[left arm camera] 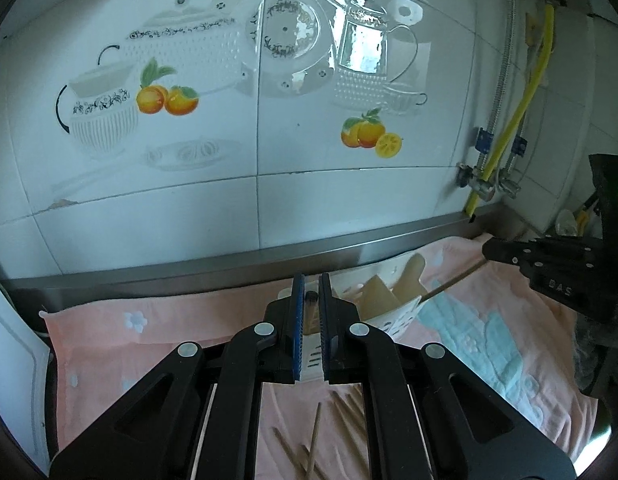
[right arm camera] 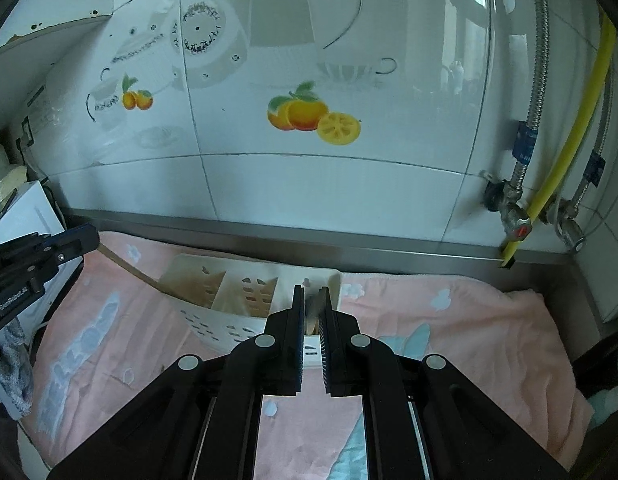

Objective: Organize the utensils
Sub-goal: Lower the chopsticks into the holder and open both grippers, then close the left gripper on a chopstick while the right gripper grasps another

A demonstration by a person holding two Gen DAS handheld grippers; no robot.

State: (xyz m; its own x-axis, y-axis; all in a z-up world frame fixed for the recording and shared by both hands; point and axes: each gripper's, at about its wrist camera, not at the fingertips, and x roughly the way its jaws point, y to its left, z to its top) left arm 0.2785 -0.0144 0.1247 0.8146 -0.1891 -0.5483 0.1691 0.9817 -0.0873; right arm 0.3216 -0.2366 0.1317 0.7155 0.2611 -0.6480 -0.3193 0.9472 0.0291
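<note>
A white perforated utensil holder (right arm camera: 229, 304) lies on its side on a pink towel (right arm camera: 449, 332), with wooden spatulas (left arm camera: 393, 288) in its compartments. My left gripper (left arm camera: 311, 280) is shut on a wooden utensil with a dark tip (left arm camera: 311, 300), right at the holder's edge. My right gripper (right arm camera: 311, 292) is shut on a thin wooden utensil (right arm camera: 311, 312) over the holder's right compartment. A long wooden handle (right arm camera: 127, 266) sticks out of the holder to the left. Several loose wooden chopsticks (left arm camera: 313, 436) lie on the towel under my left gripper.
A tiled wall with fruit and teapot prints (right arm camera: 309, 116) stands behind a steel ledge (right arm camera: 349, 244). Water valves and a yellow hose (right arm camera: 549, 188) are at the right. A white box (right arm camera: 25, 212) stands at the left.
</note>
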